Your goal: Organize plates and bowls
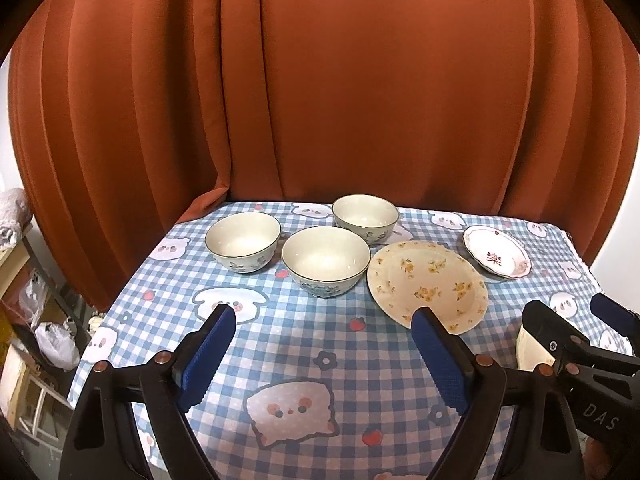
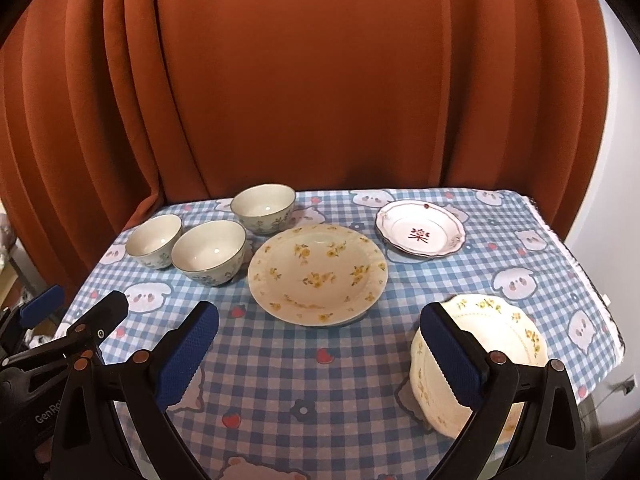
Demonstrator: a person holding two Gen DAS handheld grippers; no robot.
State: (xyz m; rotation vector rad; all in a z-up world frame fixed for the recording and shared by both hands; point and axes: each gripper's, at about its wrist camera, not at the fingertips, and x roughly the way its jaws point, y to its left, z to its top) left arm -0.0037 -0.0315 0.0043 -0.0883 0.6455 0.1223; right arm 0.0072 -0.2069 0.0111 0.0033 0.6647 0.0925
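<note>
On the checked tablecloth three bowls cluster at the far left — the left bowl, the near bowl and the far bowl, close together but none nested — while the large yellow-flowered plate lies flat at the centre, just beside the near bowl. A small plate with a red mark sits apart at the far right, and a scalloped yellow-flowered plate lies near the front right corner. Nothing is stacked yet. The left gripper hangs above bare cloth with its jaws spread wide and nothing between them; the right gripper is likewise spread and empty, its right pad hiding part of the scalloped plate. Behind everything hangs a rust-orange curtain. The likely trouble is the flat plates: a pad sliding on a thin rim could tip or push one toward the nearby table edge, and reaching past the tight bowls could knock them together.
</note>
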